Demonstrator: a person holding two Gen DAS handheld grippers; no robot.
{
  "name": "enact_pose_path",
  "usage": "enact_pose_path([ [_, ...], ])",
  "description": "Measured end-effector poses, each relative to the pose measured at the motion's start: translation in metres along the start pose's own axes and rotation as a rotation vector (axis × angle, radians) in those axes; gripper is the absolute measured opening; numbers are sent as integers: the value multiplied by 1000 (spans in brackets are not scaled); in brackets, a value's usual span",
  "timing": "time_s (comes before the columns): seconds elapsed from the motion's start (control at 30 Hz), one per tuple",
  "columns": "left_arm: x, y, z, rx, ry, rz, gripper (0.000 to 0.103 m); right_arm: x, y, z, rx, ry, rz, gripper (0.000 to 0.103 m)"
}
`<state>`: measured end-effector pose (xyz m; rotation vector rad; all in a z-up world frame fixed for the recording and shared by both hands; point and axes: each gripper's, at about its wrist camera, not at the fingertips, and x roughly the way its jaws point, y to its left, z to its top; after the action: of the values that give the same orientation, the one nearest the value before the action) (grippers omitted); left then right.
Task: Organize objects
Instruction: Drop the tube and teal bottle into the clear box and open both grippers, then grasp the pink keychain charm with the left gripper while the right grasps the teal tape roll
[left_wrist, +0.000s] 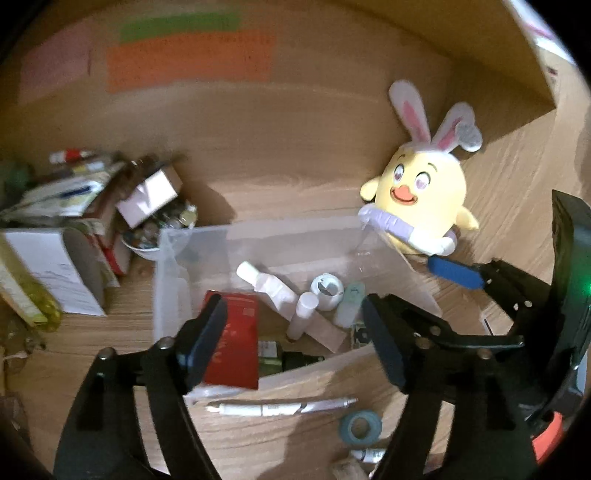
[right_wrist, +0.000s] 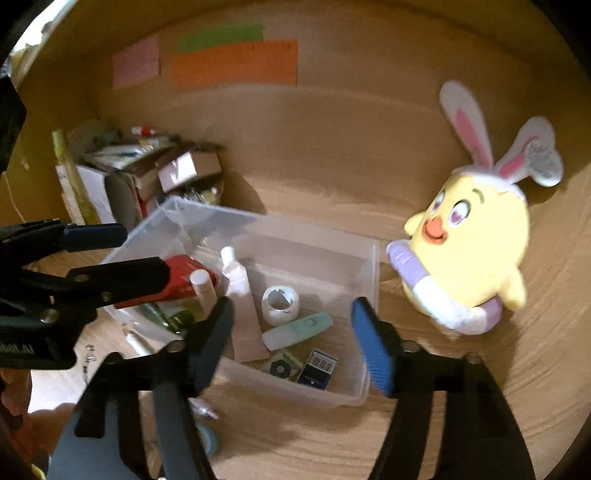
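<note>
Two handheld grippers are hovering over a clear plastic bin (right_wrist: 369, 273) on a wooden table (right_wrist: 406, 435). The left gripper (left_wrist: 295, 336) and right gripper (right_wrist: 291, 336) are both spread wide, holding nothing. White tubes (right_wrist: 236, 273), a red box (left_wrist: 236, 339) and a tape roll (right_wrist: 279, 300) are lying inside the bin. A yellow chick plush (right_wrist: 476, 251) is leaning just beside it.

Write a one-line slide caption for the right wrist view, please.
Open right claw above a clear bin of small items, a yellow plush chick standing beside the bin.
</note>
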<state>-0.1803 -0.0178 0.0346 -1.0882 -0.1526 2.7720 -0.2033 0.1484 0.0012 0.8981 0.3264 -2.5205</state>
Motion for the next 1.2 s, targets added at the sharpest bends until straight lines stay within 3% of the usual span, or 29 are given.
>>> enact_pose_path([
  [0.07,-15,-2,-3,13,-36,28,90,-16,3,-3,-9,-35,-7,77],
  [0.13,-26,-2,-7,22,-63,44,94,-26,6,-5,-14,-54,-5,82],
  [0.27,-46,3,-22,30,-82,55,95,-43,9,-16,-8,-73,29,82],
  [0.53,-47,21,-67,14,-12,101,95,-46,18,-47,-14,-32,81,82],
  [0.87,-31,41,-120,-27,118,100,95,-22,40,-84,-46,85,139,82],
  [1.1,-31,37,-151,18,145,139,95,9,52,-100,-46,207,168,80],
  [1.2,-32,37,-158,20,154,123,79,15,52,-100,-29,231,191,74],
])
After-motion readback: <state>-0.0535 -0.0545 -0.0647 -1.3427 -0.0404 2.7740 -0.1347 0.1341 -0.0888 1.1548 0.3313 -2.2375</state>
